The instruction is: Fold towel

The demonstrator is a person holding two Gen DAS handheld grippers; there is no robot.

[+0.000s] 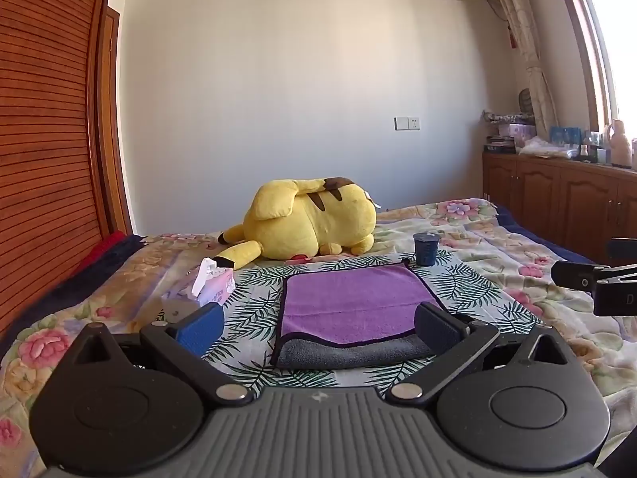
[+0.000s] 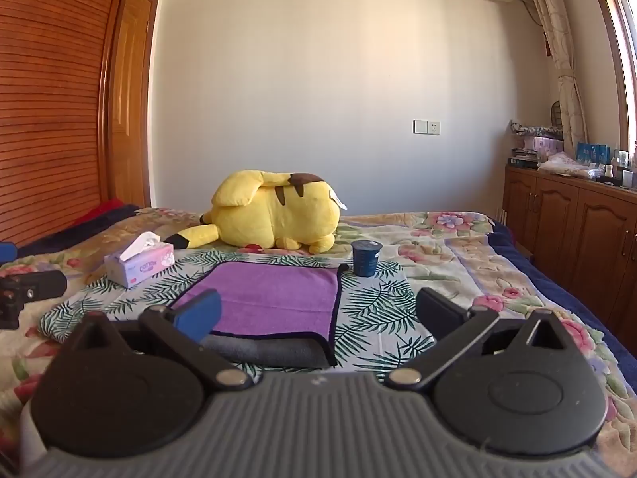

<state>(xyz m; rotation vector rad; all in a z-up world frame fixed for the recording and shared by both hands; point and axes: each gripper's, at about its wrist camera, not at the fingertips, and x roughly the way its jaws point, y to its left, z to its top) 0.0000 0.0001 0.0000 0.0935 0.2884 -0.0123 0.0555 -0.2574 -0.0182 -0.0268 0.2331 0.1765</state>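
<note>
Bed under a floral quilt; a leaf-print cloth spread on it serves as the work patch.

Far left of that patch: tissue box, open at the top, one white tissue standing out of the slot. It sits just beside the cloth's left edge, apart from the towel.

Left gripper: jaws spread wide, nothing between them, held low over the near edge of the towel. Its blue pad hangs over the cloth to the towel's left.

Centre: towel, purple face up, grey underside showing along the near edge where a strip looks turned or rolled. A crease runs across the purple face. It lies flat, squarish, dark-bound edges. Judging by that, folding is under way but not finished.

Behind it, a yellow plush toy lies on the quilt, clear of the towel.

Right of the towel's far corner: a dark blue cup, upright, just beside the corner. Contents not visible from this low angle.

Right gripper: jaws also spread, empty, facing the towel's near right corner.

For the fold: each gripper should likely pinch one near corner, taking both layers, lift together and level, carry the edge to the far edge, and set down short of the cup. Uneven lift would skew the edges; a wide sweep on the right could tip the cup.
</note>
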